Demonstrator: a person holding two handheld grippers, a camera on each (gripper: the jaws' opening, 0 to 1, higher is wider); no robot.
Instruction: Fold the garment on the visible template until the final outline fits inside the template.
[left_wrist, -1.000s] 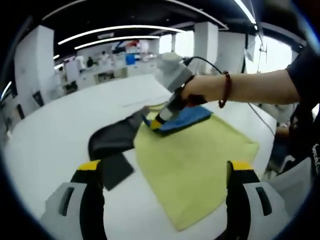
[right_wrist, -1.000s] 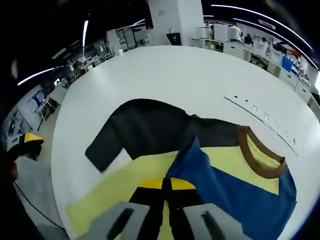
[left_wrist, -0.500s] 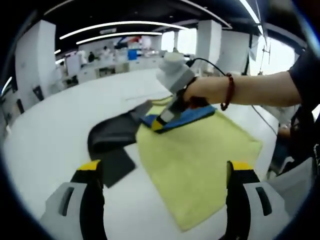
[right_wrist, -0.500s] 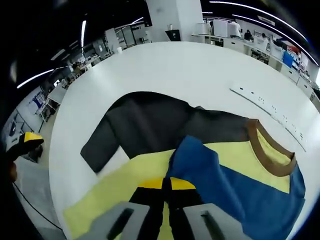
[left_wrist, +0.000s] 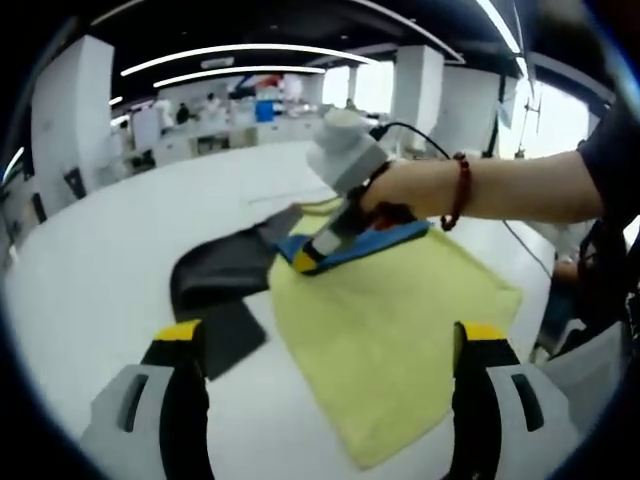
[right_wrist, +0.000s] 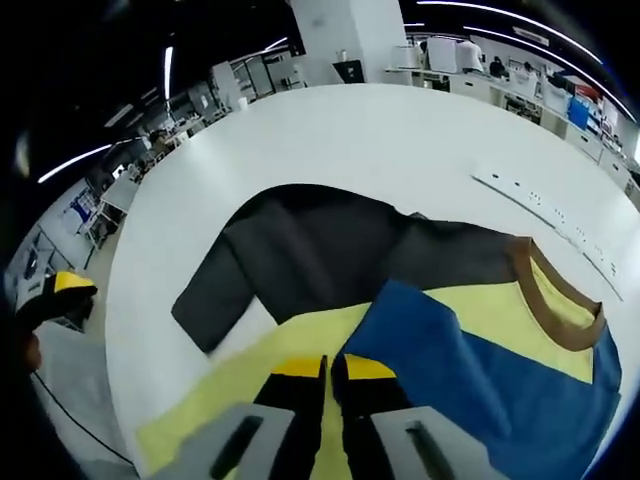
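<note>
a yellow, blue and dark grey shirt (right_wrist: 430, 330) lies spread on a wide white table (right_wrist: 330, 140). in the right gripper view, the right gripper (right_wrist: 327, 368) has its two jaws pressed together on the edge of the shirt's blue sleeve, where blue meets the yellow body. the sleeve stretches away from the jaws toward the brown collar (right_wrist: 560, 310) at the right. beyond the jaws, the dark grey sleeve reaches out to the left across the table.

in the left gripper view, the left gripper (left_wrist: 325, 345) hangs above the near yellow hem with its jaws spread wide apart and nothing between them. the shirt's long axis runs from that hem away toward the collar. the right gripper, held by a hand (left_wrist: 400, 190) wearing a bead bracelet, sits at the far side, so it is the one already on the cloth.

i cannot make out a template outline on the table. a pale strip (right_wrist: 540, 215) lies just beyond the collar. the room behind is a large bright hall with white columns, ceiling light strips and distant workbenches.
</note>
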